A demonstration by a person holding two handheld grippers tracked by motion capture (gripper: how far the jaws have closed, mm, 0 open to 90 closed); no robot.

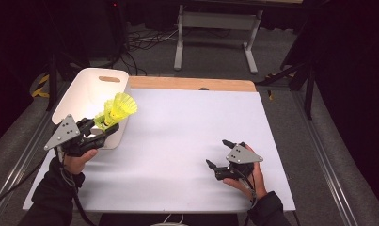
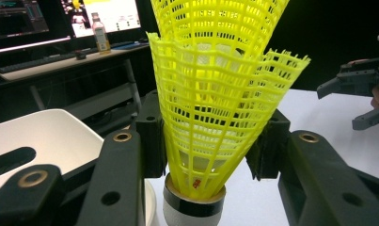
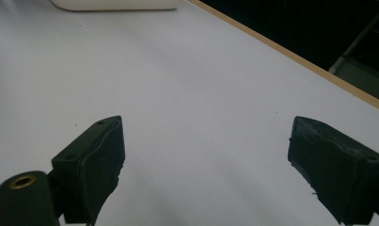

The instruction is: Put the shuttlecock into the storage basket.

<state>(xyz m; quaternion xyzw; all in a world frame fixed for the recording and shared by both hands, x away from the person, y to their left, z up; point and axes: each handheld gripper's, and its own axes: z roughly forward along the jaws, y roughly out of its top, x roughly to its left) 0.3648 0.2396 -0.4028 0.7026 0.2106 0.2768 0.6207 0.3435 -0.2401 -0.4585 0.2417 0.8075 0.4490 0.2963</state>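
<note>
- Because the yellow plastic mesh shuttlecocks (image 1: 115,110) look to be two nested cones of thin open lattice on a white cork base with a black band, I judge them very light, springy in the skirt and easily crushed or bent out of shape by a hard squeeze.
- The left tongs (image 1: 102,128), at the left of the high view, are closed on the lower, narrow part of the skirt, just above the base; in the left gripper view the pads press the mesh from both sides (image 2: 196,141).
- That low hold seems the right one: the skirt is stiffest near the cork, while the wide rim at the top would flex and slip.
- The shuttlecocks hang over the near rim of the white plastic bin (image 1: 90,87) in the upper left of the frame, above the counter (image 1: 187,141).
- The right tongs (image 1: 218,153) rest open and empty at the lower right, their jaws well apart over bare white surface.
- A gentle release should do; the mesh may snag on a pad.
</note>
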